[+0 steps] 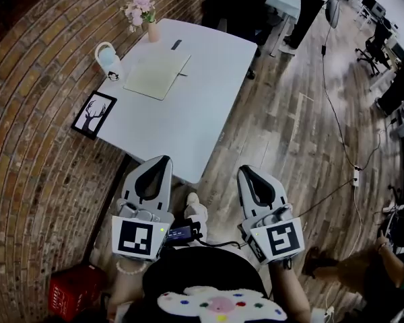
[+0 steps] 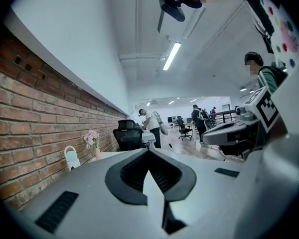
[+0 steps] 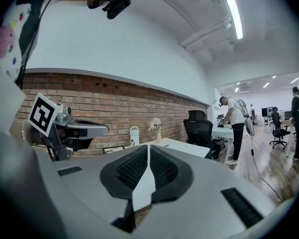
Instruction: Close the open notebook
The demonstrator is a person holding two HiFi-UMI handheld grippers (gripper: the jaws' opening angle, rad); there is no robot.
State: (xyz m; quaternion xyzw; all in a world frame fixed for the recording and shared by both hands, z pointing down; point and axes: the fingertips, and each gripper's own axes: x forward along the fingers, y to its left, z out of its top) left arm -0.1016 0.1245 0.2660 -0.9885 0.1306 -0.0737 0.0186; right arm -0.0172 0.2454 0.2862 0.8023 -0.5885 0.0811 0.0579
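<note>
A cream notebook lies flat on the white table, towards its far left part; from here it looks like one flat leaf, and I cannot tell whether it lies open. My left gripper and right gripper are side by side short of the table's near edge, above the wooden floor, both pointing at the table. Both are shut with nothing between their jaws. The left gripper view and right gripper view each show the jaws pressed together. The notebook is far from both.
On the table stand a vase of pink flowers, a white jug-like thing, a framed deer picture and a small black item. A brick wall runs on the left. A red box and cables lie on the floor; a person stands behind.
</note>
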